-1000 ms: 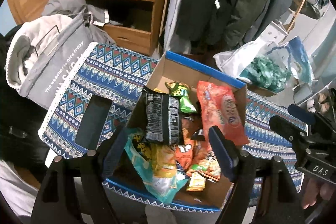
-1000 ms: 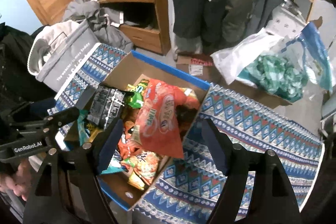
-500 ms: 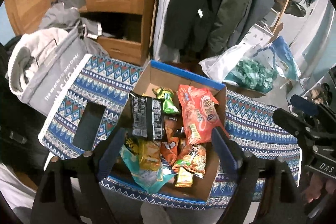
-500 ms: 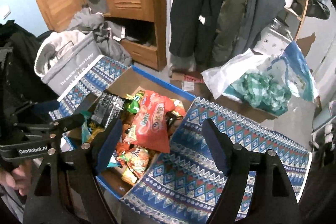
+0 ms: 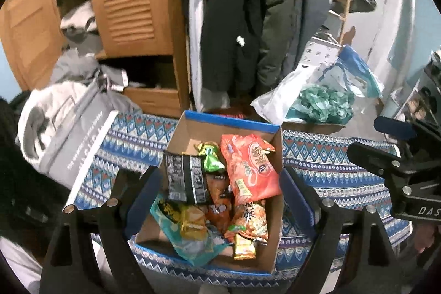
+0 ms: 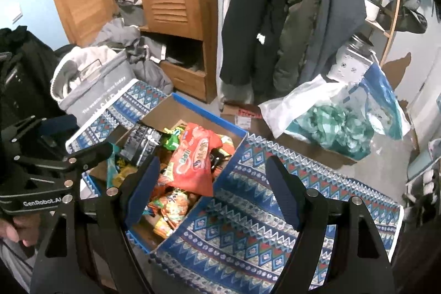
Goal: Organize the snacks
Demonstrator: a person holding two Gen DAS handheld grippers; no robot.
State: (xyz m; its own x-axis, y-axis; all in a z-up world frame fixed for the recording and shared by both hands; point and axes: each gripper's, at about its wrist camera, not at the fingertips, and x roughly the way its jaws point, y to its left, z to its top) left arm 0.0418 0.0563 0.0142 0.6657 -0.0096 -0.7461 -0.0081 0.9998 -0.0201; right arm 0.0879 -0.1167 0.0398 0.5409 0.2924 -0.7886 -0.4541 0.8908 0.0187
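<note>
A cardboard box with blue edges (image 5: 193, 128) (image 6: 162, 115) sits on a patterned blue cloth (image 5: 330, 156) (image 6: 248, 225) and holds several snack bags. A big orange-red bag (image 5: 250, 167) (image 6: 193, 164) leans upright, with a black bag (image 5: 184, 178) (image 6: 140, 145), a green packet (image 5: 210, 157), a teal-and-yellow bag (image 5: 187, 230) and small orange packets (image 5: 248, 222) (image 6: 171, 208). My left gripper (image 5: 220, 207) hangs open and empty above the box's front. My right gripper (image 6: 212, 193) is open and empty above the box's right wall.
A grey fabric bin (image 5: 69, 145) (image 6: 91, 90) with clothes stands left of the cloth. A wooden wardrobe (image 5: 132, 4) and hanging coats (image 5: 248, 18) are behind. A plastic bag with green cloth (image 5: 319, 104) (image 6: 336, 126) lies on a carton at the back right.
Both grippers have pulled back and up from the box, so it looks smaller and lower. The snacks have not moved. Both stay open.
</note>
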